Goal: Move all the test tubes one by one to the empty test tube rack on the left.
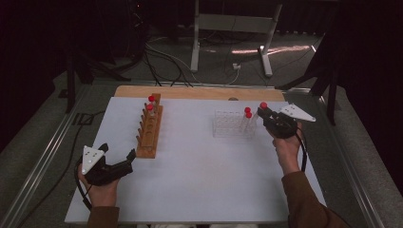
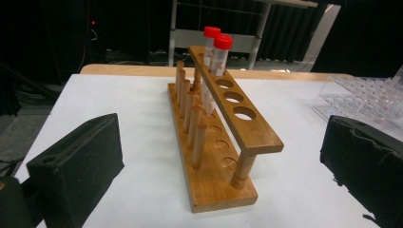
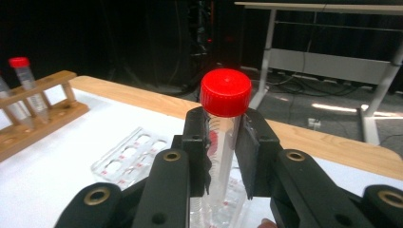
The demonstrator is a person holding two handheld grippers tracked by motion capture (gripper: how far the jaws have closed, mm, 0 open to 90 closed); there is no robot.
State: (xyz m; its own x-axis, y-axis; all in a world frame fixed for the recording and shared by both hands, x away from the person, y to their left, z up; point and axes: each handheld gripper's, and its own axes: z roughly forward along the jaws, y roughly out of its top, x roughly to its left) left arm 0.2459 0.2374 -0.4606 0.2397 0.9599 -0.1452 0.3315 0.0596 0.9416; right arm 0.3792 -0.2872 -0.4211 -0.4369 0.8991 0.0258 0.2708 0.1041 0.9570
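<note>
Nearest the person, the left claw [image 1: 116, 159] rests open on the white surface [image 1: 199, 180], just short of a wooden rack [image 1: 149, 133] holding two red-capped tubes [image 2: 219, 54] at its far end. Farther right, the right claw [image 3: 223, 156] grips a clear tube [image 3: 224, 118] just below its red cap, raised beside a clear plastic rack [image 1: 230, 124] holding two more capped tubes [image 1: 247, 114]. Light, rigid and probably slick, the tube seems best held near the cap.
</note>
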